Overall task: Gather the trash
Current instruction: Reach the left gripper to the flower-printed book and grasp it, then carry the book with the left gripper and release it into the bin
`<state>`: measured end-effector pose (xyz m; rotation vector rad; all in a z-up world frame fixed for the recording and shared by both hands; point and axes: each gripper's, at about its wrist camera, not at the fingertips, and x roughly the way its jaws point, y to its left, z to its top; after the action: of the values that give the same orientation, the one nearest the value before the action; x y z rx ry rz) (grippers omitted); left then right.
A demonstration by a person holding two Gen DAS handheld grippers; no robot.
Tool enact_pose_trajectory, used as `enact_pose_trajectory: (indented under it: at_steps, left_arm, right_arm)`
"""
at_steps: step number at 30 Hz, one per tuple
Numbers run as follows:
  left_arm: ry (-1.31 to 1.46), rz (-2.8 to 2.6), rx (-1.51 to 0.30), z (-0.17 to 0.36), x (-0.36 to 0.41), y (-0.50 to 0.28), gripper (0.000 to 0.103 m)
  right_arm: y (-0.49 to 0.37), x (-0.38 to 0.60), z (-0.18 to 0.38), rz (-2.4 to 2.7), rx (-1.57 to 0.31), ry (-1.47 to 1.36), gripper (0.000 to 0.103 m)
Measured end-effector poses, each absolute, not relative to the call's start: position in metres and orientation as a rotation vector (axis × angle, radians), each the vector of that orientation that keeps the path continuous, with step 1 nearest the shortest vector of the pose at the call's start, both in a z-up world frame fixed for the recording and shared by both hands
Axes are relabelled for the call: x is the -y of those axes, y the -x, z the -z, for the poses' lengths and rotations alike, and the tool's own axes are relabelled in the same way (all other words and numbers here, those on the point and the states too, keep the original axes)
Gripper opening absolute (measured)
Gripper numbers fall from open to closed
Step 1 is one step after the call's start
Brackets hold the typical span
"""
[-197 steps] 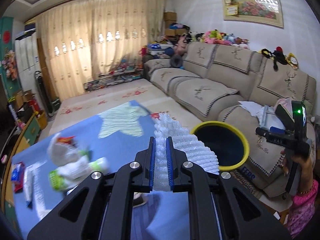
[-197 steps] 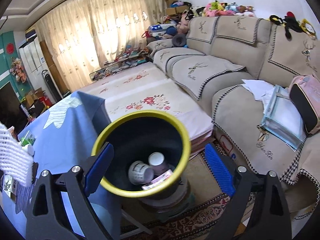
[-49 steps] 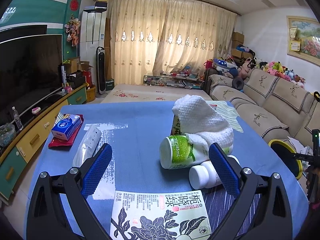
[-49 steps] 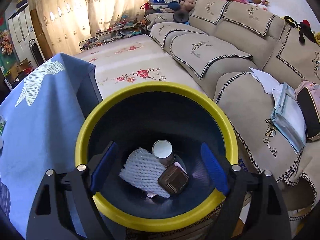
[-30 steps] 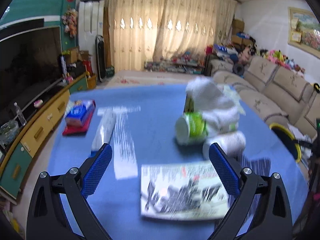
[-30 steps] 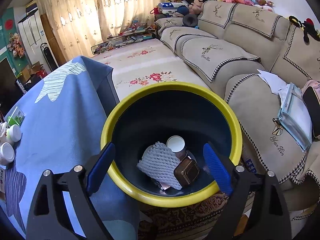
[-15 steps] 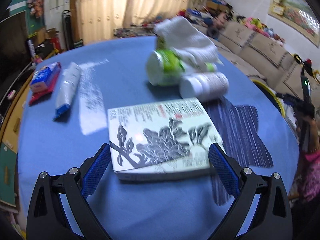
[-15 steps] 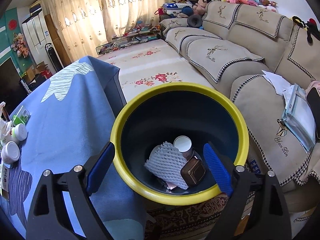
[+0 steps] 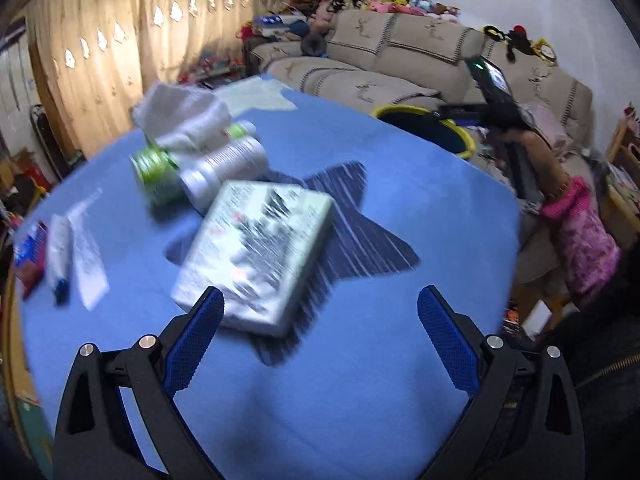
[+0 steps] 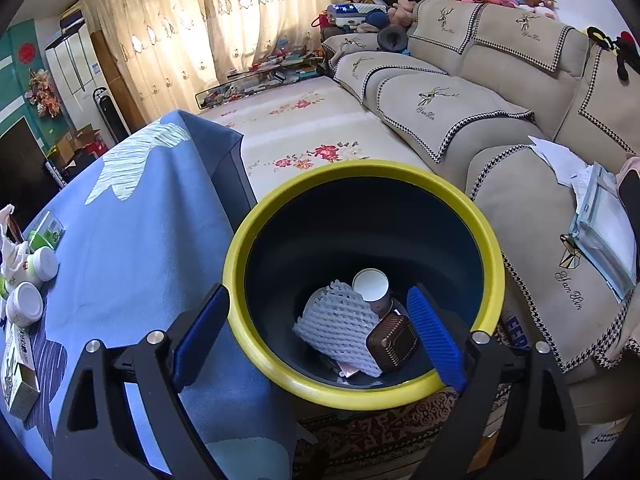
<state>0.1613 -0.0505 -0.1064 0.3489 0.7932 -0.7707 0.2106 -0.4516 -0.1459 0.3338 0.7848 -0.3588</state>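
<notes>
left wrist view, blurred by motion: left gripper point(image 9: 318, 330) low in frame over a blue tablecloth point(image 9: 400, 184), blue-padded fingers point(image 9: 192, 336) spread wide with nothing between them. just ahead of the left finger, a flat printed box point(image 9: 256, 256) lying partly on a dark striped star pattern in the cloth. beyond the box, a white bottle point(image 9: 226, 168) on its side, touching a green-labelled bottle point(image 9: 154, 174), also on its side, with a crumpled white cloth point(image 9: 184, 116) heaped over both. at far left, a white tube point(image 9: 58, 248) beside a red and blue packet point(image 9: 30, 256). past the far table edge, the yellow rim of a trash bin point(image 9: 466, 140), with the right gripper point(image 9: 492, 92) held above it by an arm in a pink sleeve. beige sofa point(image 9: 400, 60) along the back wall, curtains behind the table.

right wrist view: right gripper point(image 10: 318, 330) looking down into the trash bin point(image 10: 280, 208), fingers point(image 10: 200, 328) wide apart and empty, one tip over the near rim, the other over the opening. bin dark inside with a yellow rim, standing just beside the hanging edge of the blue tablecloth point(image 10: 132, 232). at the bottom of the bin: a white foam net point(image 10: 340, 320), a paper cup point(image 10: 372, 288) lying against its upper edge, and a small brown ribbed case point(image 10: 392, 340) resting on the net's right side. at far left on the table, two white bottle caps facing the camera, the nearer bottle point(image 10: 24, 304) and one behind it point(image 10: 42, 264), next to the white cloth point(image 10: 10, 248), with the corner of the printed box point(image 10: 18, 376) below them. beige sofa point(image 10: 480, 100) to the right, floral carpet beyond the bin.
</notes>
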Motion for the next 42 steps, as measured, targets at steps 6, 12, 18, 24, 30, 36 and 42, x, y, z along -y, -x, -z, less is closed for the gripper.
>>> enact_pose_trajectory:
  at_steps: [6,12,18,24,30,36,42]
  left_arm:
    - [-0.378,0.732,-0.781,0.103,0.058,-0.200,0.096]
    - [-0.449,0.752,-0.836,0.124,0.074,-0.228,0.096]
    - [-0.482,0.746,-0.879,0.135,0.079,-0.239,0.098]
    - [-0.495,0.741,-0.911,0.144,0.082,-0.248,0.098]
    - [-0.519,0.716,-0.859,0.137,0.085,-0.233,0.073]
    - [-0.492,0.687,-0.839,0.117,0.090,-0.215,0.073]
    - [-0.472,0.743,-0.775,0.087,0.130,-0.204,0.073]
  right_arm:
    - [-0.205,0.457,0.145,0.365,-0.781,-0.344,0.086]
    - [-0.203,0.466,0.147,0.381,-0.778,-0.363,0.086]
    - [-0.205,0.469,0.156,0.379,-0.796,-0.373,0.086]
    - [-0.210,0.466,0.163,0.361,-0.810,-0.376,0.086]
    - [-0.207,0.466,0.159,0.351,-0.800,-0.377,0.086]
    - [-0.195,0.472,0.146,0.335,-0.762,-0.398,0.086]
    - [-0.177,0.482,0.133,0.340,-0.725,-0.395,0.086]
